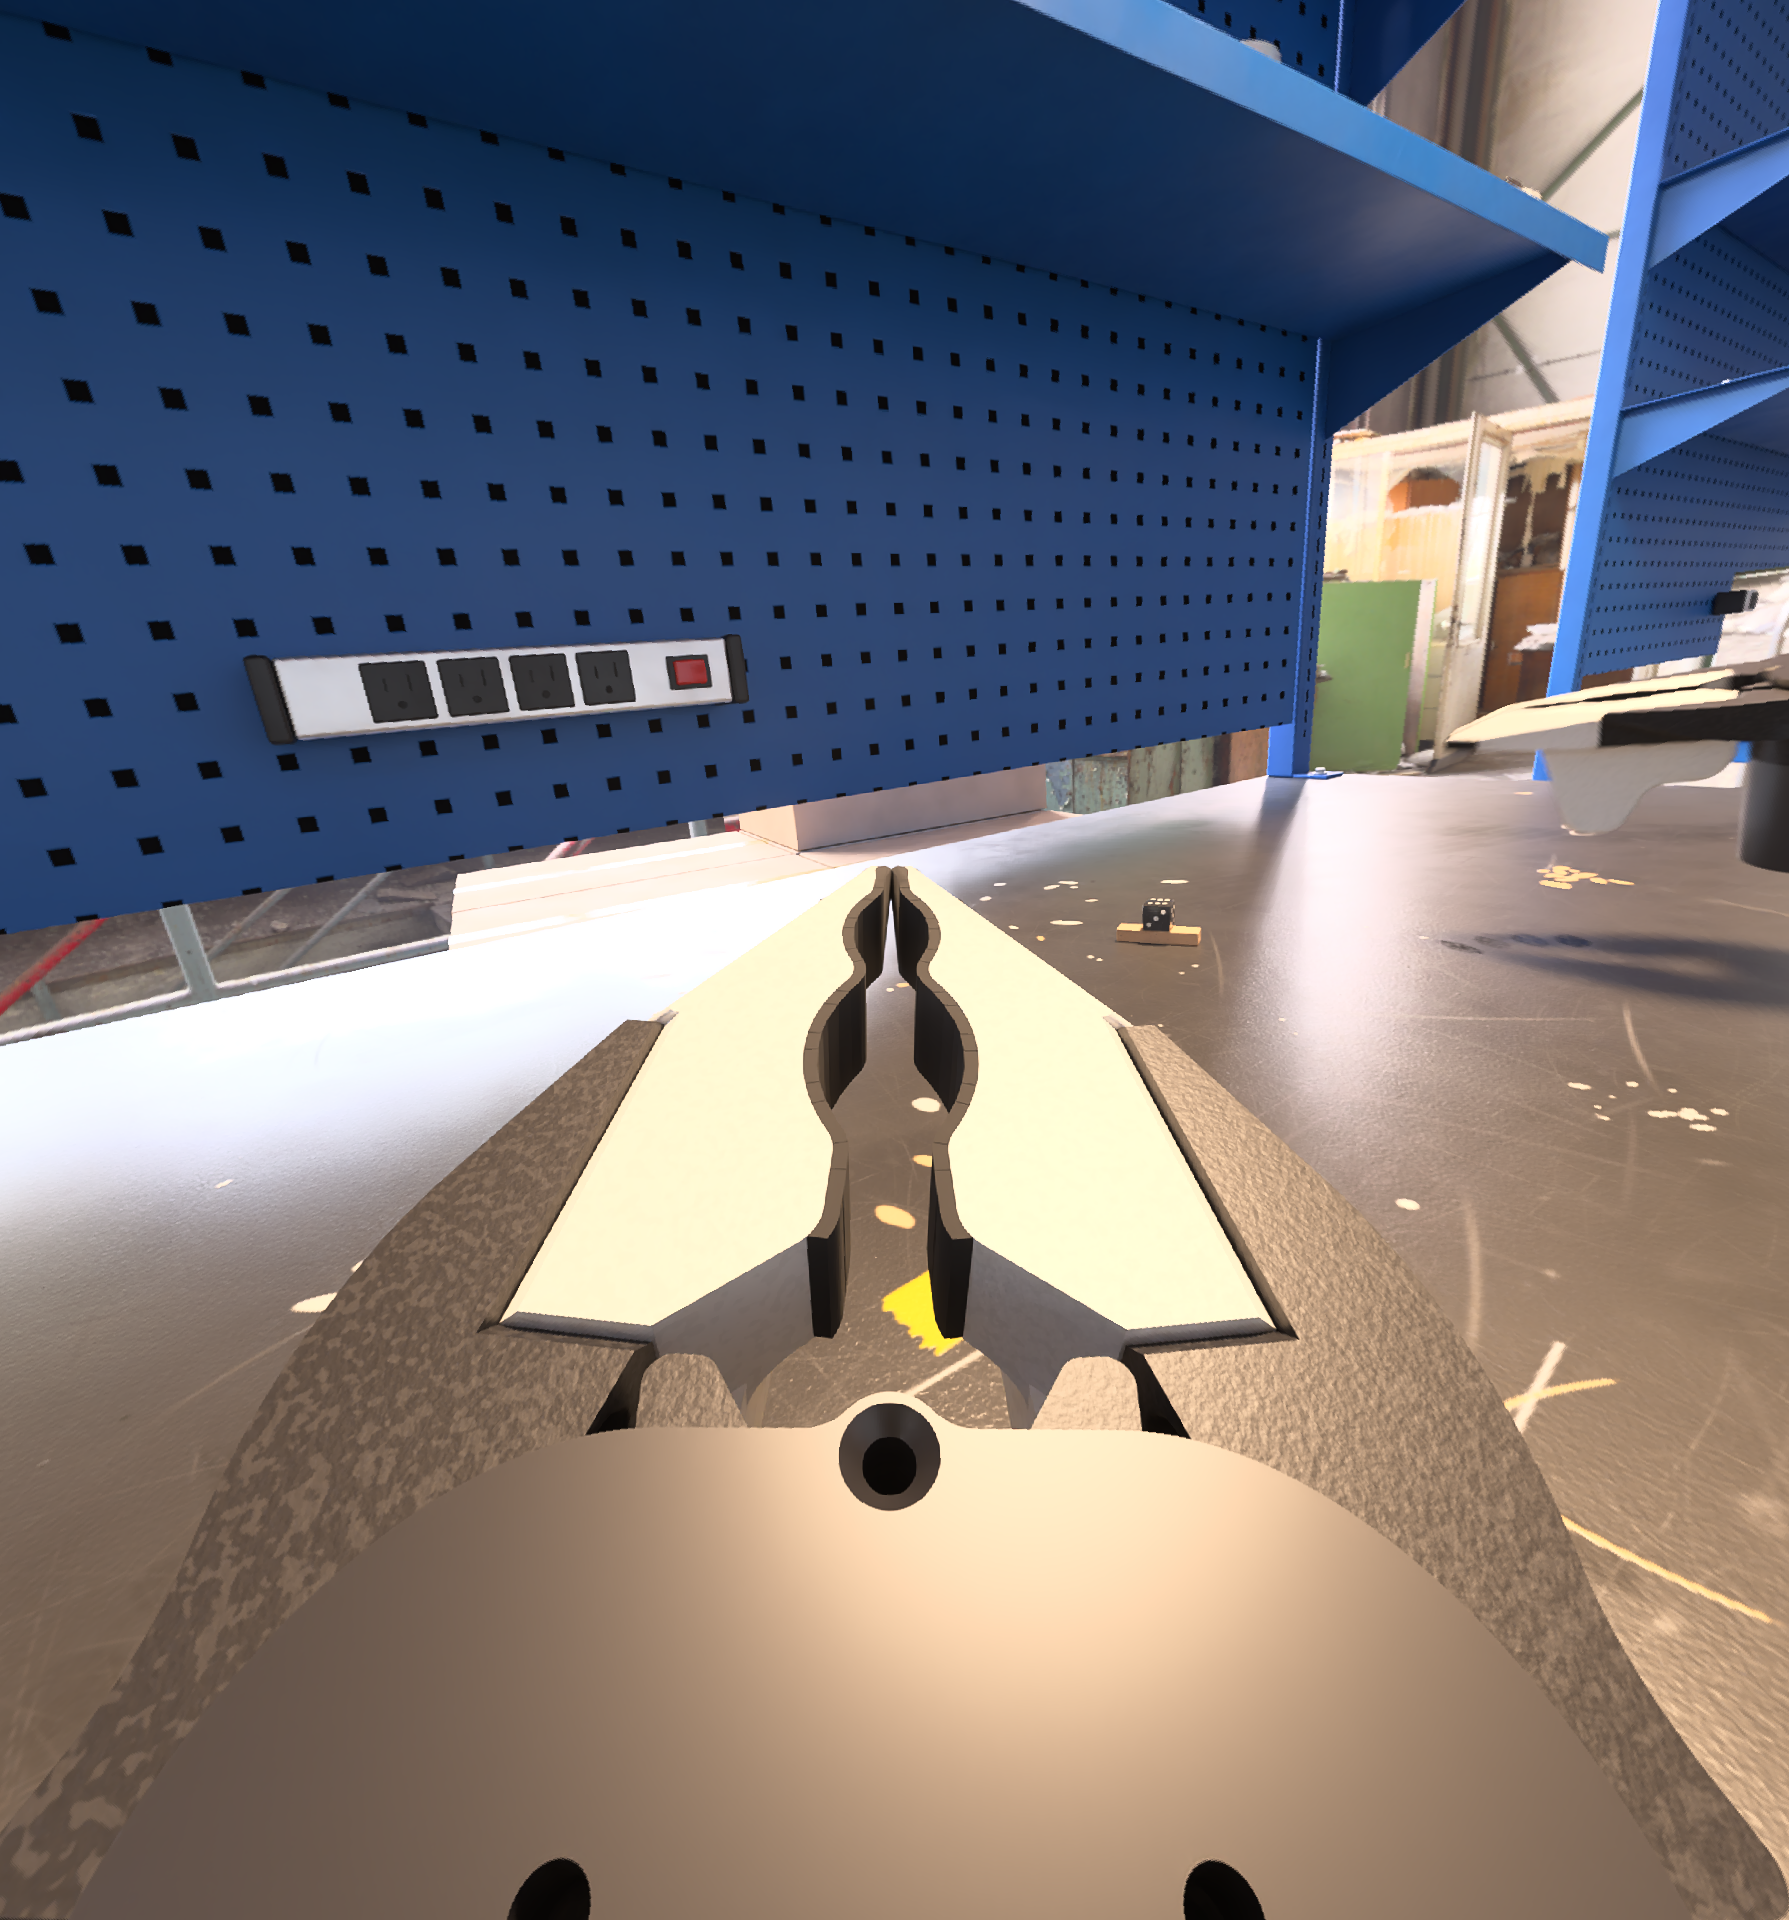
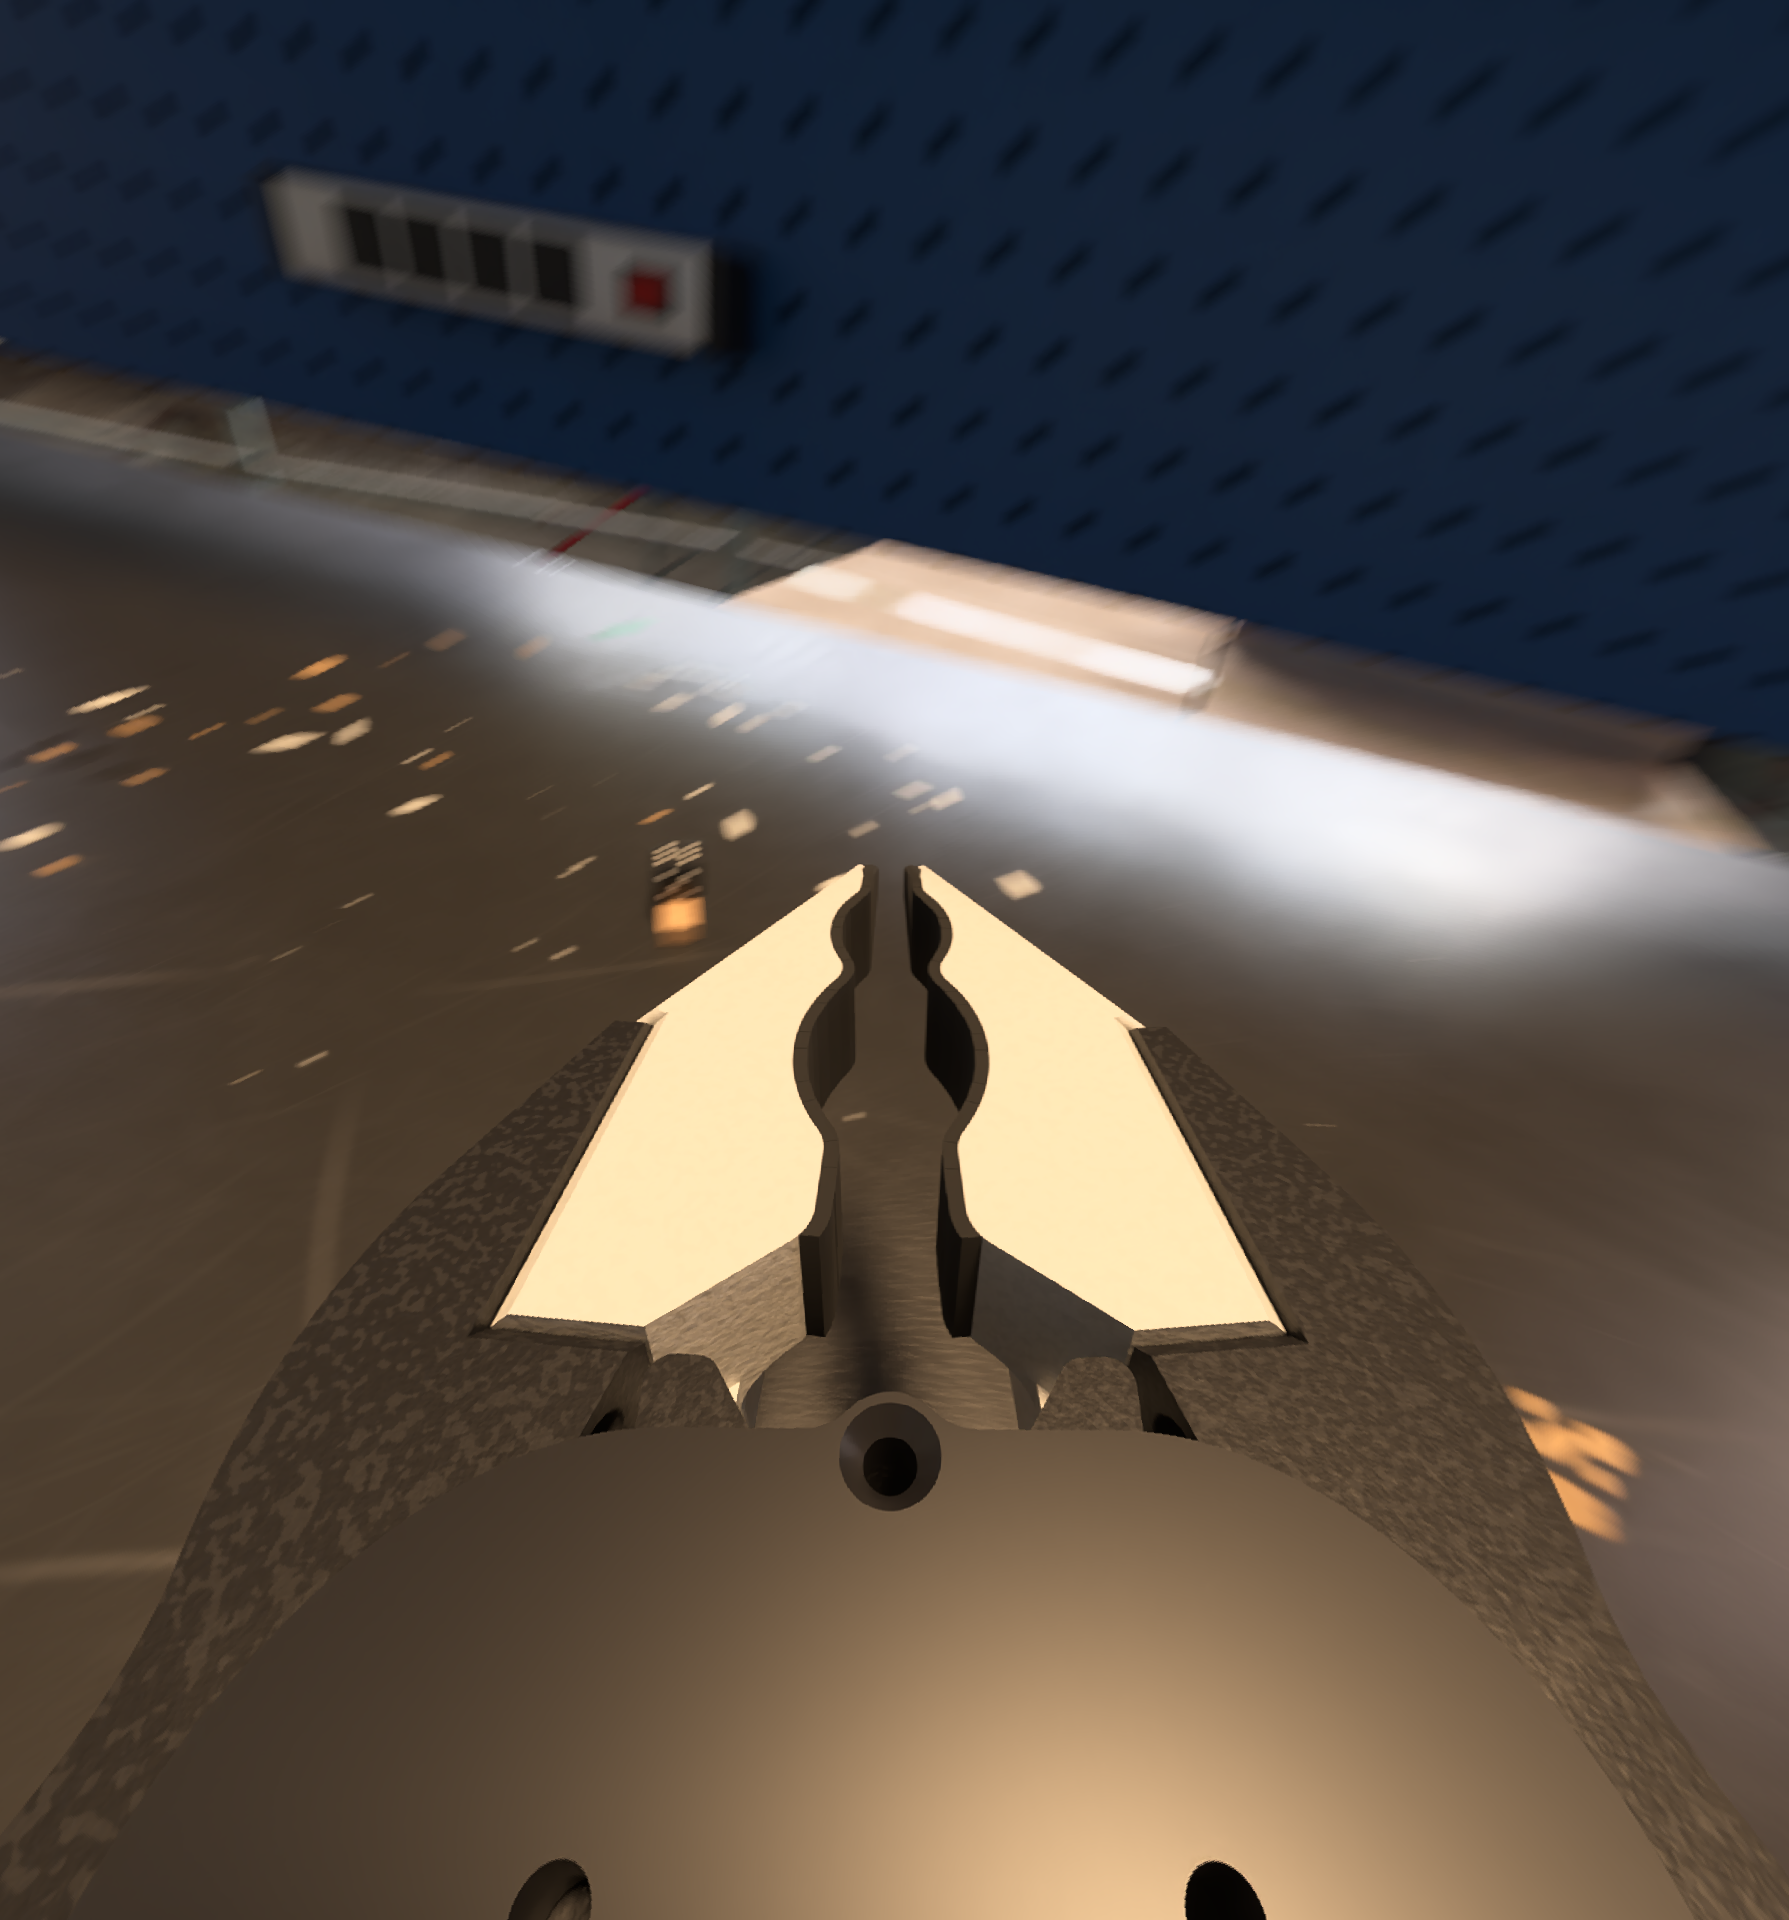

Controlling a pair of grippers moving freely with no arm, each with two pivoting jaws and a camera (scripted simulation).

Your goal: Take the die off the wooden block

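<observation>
A small black die (image 1: pixel 1157 914) with white pips sits on a flat wooden block (image 1: pixel 1160 935) on the grey worktop, to the right of and beyond my left gripper (image 1: pixel 891 873), which is shut and empty. The right gripper (image 1: pixel 1555 727) shows at the far right edge of the left wrist view, above the table. In the blurred right wrist view the die (image 2: pixel 678 871) on the block (image 2: pixel 678 918) lies just left of and beyond my right gripper (image 2: pixel 891 873), whose fingertips stand almost together with a thin gap and hold nothing.
A blue pegboard wall (image 1: pixel 869 436) with a power strip (image 1: pixel 500 684) rises behind the worktop (image 1: pixel 1389 1143), and a blue shelf (image 1: pixel 1285 156) hangs overhead. The power strip (image 2: pixel 500 260) also shows in the right wrist view. Paint flecks and scratches mark the table.
</observation>
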